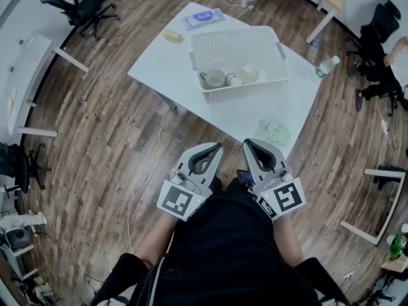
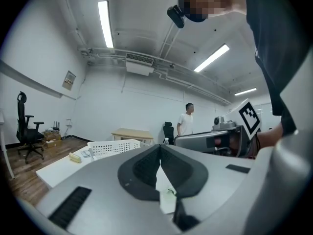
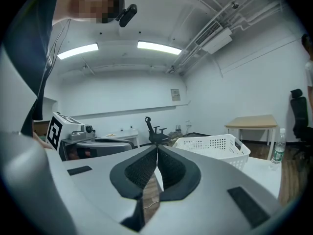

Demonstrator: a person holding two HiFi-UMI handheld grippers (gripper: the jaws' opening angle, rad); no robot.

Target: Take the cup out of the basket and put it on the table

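A white slatted basket (image 1: pixel 262 42) stands on the white table (image 1: pixel 159 62), and it also shows as the basket (image 2: pixel 115 147) and the basket (image 3: pixel 212 146) in the two gripper views. Inside it lie a pale cup (image 1: pixel 213 78) on its side and other small cups (image 1: pixel 237 78). My left gripper (image 1: pixel 218 146) and right gripper (image 1: pixel 246 143) hang side by side in front of my body, short of the table's near corner. Both have their jaws shut with nothing between them.
On the table lie a wipes packet (image 1: pixel 203 18), a yellow object (image 1: pixel 172 36), a plastic bottle (image 1: pixel 327 65) and a crumpled greenish wrapper (image 1: pixel 278 133). Office chairs (image 1: pixel 86 6) and other tables ring the wooden floor. A person (image 2: pixel 186 120) stands far off.
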